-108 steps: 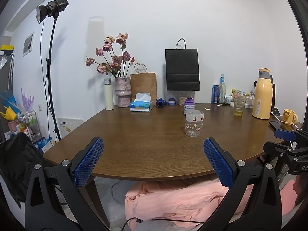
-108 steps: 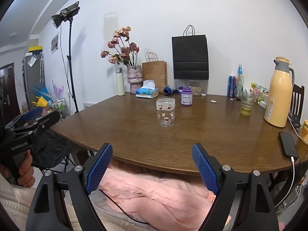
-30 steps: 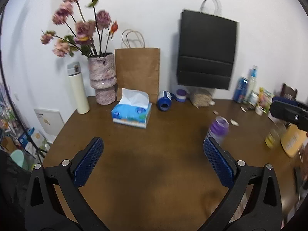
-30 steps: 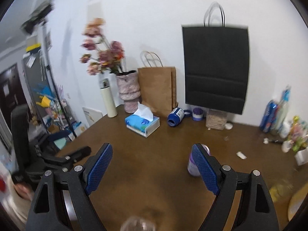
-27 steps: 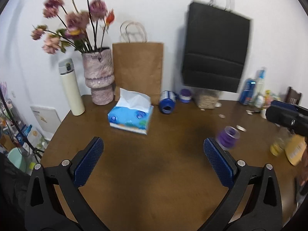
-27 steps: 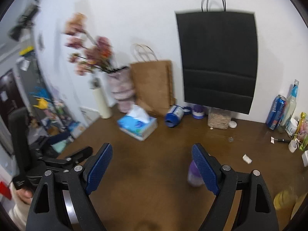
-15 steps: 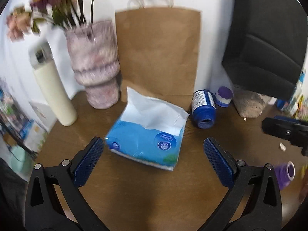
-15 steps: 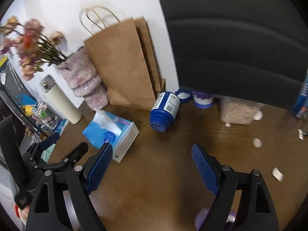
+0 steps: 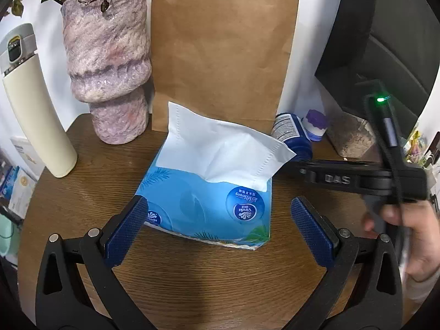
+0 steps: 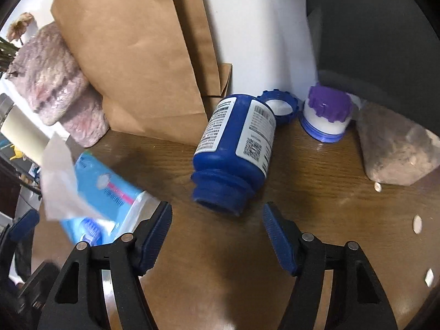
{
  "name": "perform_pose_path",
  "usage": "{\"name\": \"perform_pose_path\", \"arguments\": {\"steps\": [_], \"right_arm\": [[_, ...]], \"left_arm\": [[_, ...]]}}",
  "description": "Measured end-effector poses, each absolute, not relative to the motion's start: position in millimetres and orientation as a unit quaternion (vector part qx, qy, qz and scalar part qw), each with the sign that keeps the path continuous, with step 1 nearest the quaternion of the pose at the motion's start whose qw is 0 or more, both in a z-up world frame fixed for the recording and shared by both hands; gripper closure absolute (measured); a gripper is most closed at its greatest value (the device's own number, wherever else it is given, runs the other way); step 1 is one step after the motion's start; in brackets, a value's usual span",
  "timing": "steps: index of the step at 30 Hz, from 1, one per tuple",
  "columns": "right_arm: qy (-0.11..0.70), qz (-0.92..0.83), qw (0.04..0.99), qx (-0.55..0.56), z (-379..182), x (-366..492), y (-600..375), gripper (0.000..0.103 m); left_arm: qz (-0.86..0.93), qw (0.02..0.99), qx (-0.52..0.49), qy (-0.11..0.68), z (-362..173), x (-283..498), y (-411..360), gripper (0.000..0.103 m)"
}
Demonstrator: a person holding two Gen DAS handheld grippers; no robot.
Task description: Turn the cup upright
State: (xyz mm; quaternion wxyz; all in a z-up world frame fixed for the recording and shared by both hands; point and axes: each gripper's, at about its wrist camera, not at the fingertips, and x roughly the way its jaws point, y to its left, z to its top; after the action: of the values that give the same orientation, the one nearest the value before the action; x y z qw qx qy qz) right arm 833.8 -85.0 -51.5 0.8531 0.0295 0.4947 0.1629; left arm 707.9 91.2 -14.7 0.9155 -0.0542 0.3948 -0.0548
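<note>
The cup is a blue plastic container (image 10: 233,151) with a white label. It lies on its side on the brown table (image 10: 316,220), open mouth toward me, in front of a brown paper bag (image 10: 137,63). My right gripper (image 10: 216,209) stands open just short of the mouth, one finger on each side, not touching it. In the left wrist view the container (image 9: 291,134) peeks out behind the tissue box (image 9: 209,195). My left gripper (image 9: 219,202) is open, its fingers flanking the front of the tissue box. A hand (image 9: 412,233) holds the right gripper's body (image 9: 343,178).
A loose blue ring lid (image 10: 277,107) and a purple-capped jar (image 10: 327,115) stand behind the container. A grain-filled glass jar (image 10: 396,151) is at right, a black bag (image 10: 385,27) hangs above. A pink vase (image 9: 107,68) and cream flask (image 9: 33,104) stand at left.
Both grippers have moved forward over the table toward the back wall. The right one has closed in on the lying blue container, the left one on the tissue box. Both stayed open.
</note>
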Motion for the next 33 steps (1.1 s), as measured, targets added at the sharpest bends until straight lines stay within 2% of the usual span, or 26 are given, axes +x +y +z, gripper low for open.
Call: {"name": "perform_pose_path", "arguments": {"steps": [3, 6, 7, 17, 29, 33], "right_arm": [[0.491, 0.154, 0.857, 0.032, -56.1, 841.5, -85.7, 0.030], [0.488, 0.150, 0.859, 0.037, -56.3, 847.7, -90.3, 0.047], [0.486, 0.150, 0.860, 0.038, -56.2, 848.3, -92.2, 0.048], [0.477, 0.177, 0.861, 0.019, -41.8, 817.4, -94.6, 0.048], [0.479, 0.302, 0.819, -0.088, -40.4, 635.7, -100.6, 0.048], [0.465, 0.348, 0.809, -0.096, -45.0, 587.5, -107.4, 0.048]], "left_arm": [[-0.059, 0.913, -0.059, 0.399, -17.0, 709.5, 92.1, 0.000], [-0.065, 0.913, -0.066, 0.398, -18.7, 710.3, 94.7, 0.000], [-0.064, 0.913, -0.067, 0.398, -18.1, 710.7, 95.0, 0.000], [-0.076, 0.916, -0.108, 0.378, -1.7, 701.7, 110.9, 0.000], [-0.133, 0.913, -0.039, 0.384, 10.7, 689.6, 54.6, 0.000], [-0.172, 0.931, -0.011, 0.321, 52.6, 647.8, 32.2, 0.000]]}}
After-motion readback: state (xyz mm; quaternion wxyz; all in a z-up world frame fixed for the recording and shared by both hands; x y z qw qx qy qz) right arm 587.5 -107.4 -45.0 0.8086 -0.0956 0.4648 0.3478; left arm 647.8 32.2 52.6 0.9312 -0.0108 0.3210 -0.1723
